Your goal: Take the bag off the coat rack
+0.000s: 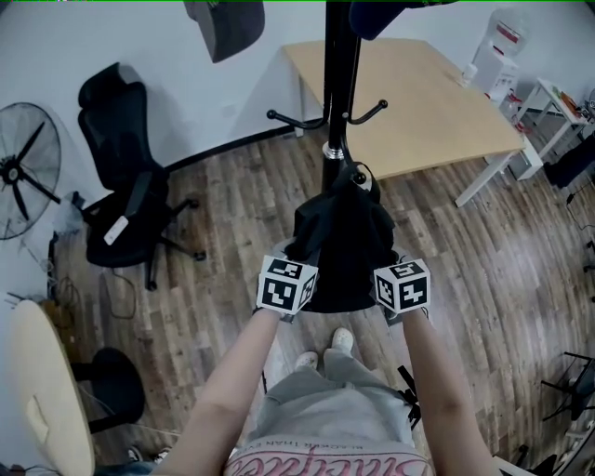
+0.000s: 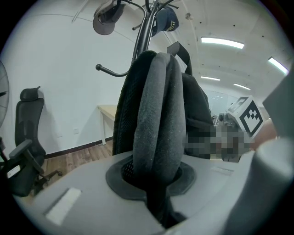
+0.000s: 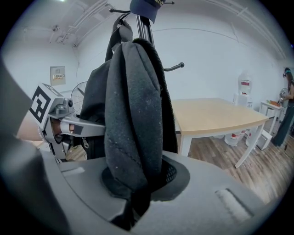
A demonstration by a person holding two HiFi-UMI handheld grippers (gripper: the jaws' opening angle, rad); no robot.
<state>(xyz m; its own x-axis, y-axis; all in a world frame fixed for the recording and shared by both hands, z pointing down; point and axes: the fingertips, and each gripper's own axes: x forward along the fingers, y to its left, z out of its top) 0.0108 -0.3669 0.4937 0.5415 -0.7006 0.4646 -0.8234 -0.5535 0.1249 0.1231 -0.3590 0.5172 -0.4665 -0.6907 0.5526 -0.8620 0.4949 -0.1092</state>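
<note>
- Black fabric bag (image 1: pixel 339 242), slumped, padded straps (image 2: pixel 158 119) standing upward, close against the rack's pole.
- Black coat rack (image 1: pixel 337 74), upright, curved hooks jutting out.

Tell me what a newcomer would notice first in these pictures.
The black bag fills the centre of the head view, right against the pole of the coat rack in front of the person. The left gripper and the right gripper are each shut on one of its padded straps. Behind the rack stands a pale wooden table, and a cap hangs near the rack's top.
</note>
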